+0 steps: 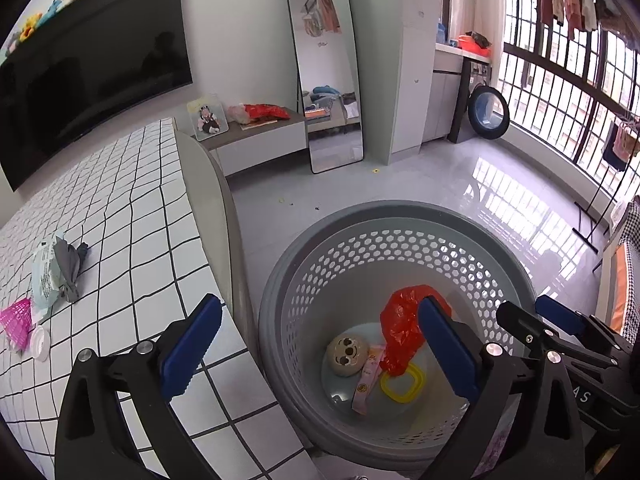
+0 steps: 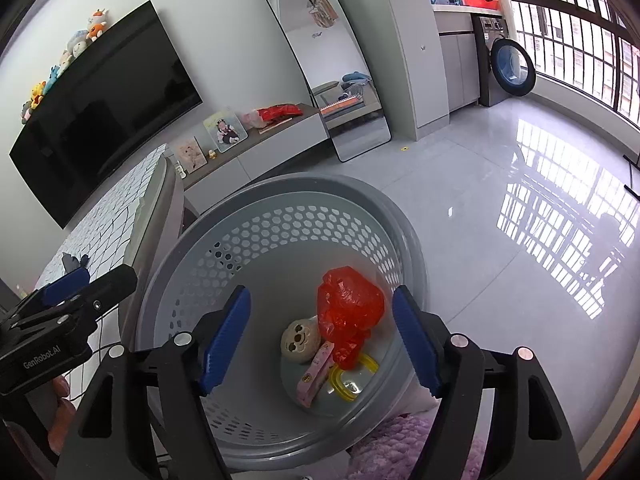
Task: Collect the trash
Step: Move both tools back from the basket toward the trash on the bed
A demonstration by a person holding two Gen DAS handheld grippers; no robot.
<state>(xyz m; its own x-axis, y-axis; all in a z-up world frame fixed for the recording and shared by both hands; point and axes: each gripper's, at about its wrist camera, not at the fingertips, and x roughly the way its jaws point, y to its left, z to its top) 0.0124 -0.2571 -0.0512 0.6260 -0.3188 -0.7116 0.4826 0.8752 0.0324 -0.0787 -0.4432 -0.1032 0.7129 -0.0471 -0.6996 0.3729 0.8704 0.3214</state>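
**Both grippers parked over the basket, nothing in either one**

So you've got both grippers tipped down at a slant over the grey basket [image 1: 280, 280]. Your left gripper [image 1: 320, 344] has its jaws spread really wide, with nothing pinched between the blue pads [image 1: 192, 344]. Your right gripper [image 2: 322, 336] is spread wide too and empty; the red plastic bag [image 2: 348, 308] only shows through the gap, down in the basket.

The bag sits around 12 o'clock on the basket floor, leaning on the wall. A round cartoon-face toy [image 2: 300, 340] is at about 9, a pink packet [image 2: 316, 372] is near the middle, and a yellow ring [image 2: 352, 376] is at about 4.

More trash is on the checked bed [image 1: 140, 220] at 9 o'clock in the left view: a pale wrapper [image 1: 48, 276], a grey scrap [image 1: 70, 268] and a pink mesh piece [image 1: 18, 318].
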